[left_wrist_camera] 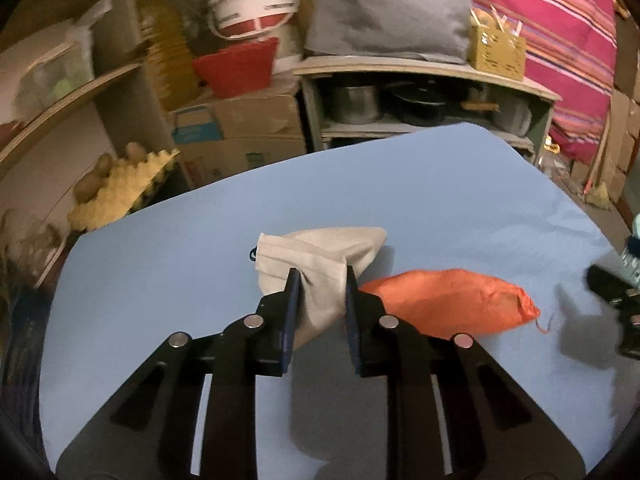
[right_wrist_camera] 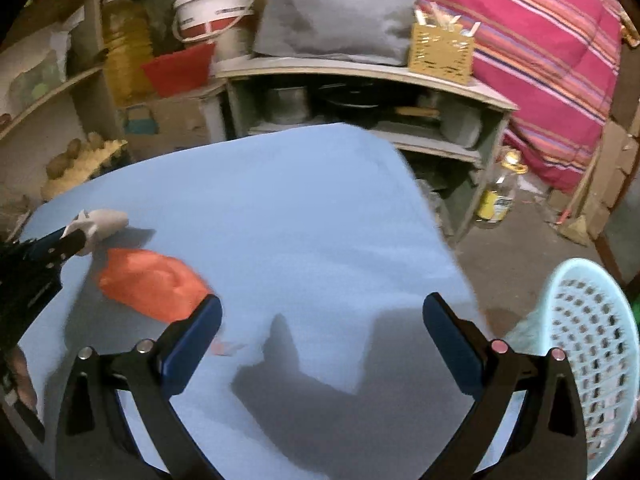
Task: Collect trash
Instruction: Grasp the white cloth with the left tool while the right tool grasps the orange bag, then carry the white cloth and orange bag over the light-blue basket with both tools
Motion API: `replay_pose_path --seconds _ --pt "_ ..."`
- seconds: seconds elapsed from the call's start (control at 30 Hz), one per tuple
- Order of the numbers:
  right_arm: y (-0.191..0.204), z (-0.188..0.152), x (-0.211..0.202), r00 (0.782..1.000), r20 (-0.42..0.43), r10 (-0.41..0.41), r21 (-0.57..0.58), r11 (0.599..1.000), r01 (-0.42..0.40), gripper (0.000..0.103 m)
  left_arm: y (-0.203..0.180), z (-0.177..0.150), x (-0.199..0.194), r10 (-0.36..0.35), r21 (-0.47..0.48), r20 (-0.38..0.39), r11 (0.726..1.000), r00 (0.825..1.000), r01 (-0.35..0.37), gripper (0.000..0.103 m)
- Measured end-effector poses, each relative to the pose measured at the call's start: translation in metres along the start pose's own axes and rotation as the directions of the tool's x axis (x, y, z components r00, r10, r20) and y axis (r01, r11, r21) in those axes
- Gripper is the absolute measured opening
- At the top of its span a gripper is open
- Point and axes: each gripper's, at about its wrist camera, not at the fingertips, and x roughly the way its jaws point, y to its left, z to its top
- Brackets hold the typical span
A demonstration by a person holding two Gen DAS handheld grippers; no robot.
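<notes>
A light blue surface [left_wrist_camera: 440,200] stands before cluttered shelves [left_wrist_camera: 420,76] and a striped pink blanket [left_wrist_camera: 560,32], where the left gripper [left_wrist_camera: 320,276] pinches a crumpled beige cloth [left_wrist_camera: 316,256], an orange wad [left_wrist_camera: 452,304] just beside it, while the right gripper [right_wrist_camera: 322,312] hangs spread near a pale blue basket [right_wrist_camera: 592,344].

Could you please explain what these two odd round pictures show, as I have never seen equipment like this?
No robot is involved: a person holds a two-finger gripper in each hand, and each carries a fisheye camera looking along its fingers, hence the round pictures. The left camera shows the left gripper shut on a crumpled beige bag on the blue table. Beside it lies an orange bag. The right camera shows the right gripper open and holding nothing, above the same table. At its lower right is a light blue perforated basket, probably meant for the trash. Cluttered shelves stand behind.
</notes>
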Motion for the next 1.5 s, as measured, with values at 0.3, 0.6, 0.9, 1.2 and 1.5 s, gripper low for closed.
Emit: replay_pose_path --seconds 0.3,0.6,0.9,1.2,1.5 --pt "0.085 -0.01 0.01 0.996 -0.039 0.084 -0.156 0.984 -0.089 0.098 0.05 -0.03 -0.046 0.055 -0.102 -0.003 0.993 0.998 -0.055 0.02" --pt "0.106 -0.016 0.029 0.998 -0.07 0.001 -0.262 0.965 -0.02 0.078 0.074 -0.035 -0.052 0.035 -0.171 0.003 0.985 0.999 -0.034 0.02" --pt "0.098 -0.012 0.033 0.998 -0.066 0.022 -0.243 0.969 -0.037 0.028 0.072 -0.035 -0.061 0.033 -0.17 0.024 0.985 0.999 -0.028 0.02" --pt "0.052 -0.002 -0.008 1.0 0.024 0.015 -0.218 0.976 -0.01 0.026 0.049 -0.032 -0.065 0.042 -0.134 0.043 0.99 0.998 -0.036 0.02" --pt "-0.04 0.001 -0.055 0.997 0.075 0.001 -0.105 0.994 0.006 0.026 -0.033 -0.019 -0.082 -0.02 -0.062 0.084 0.998 0.996 0.025 0.02"
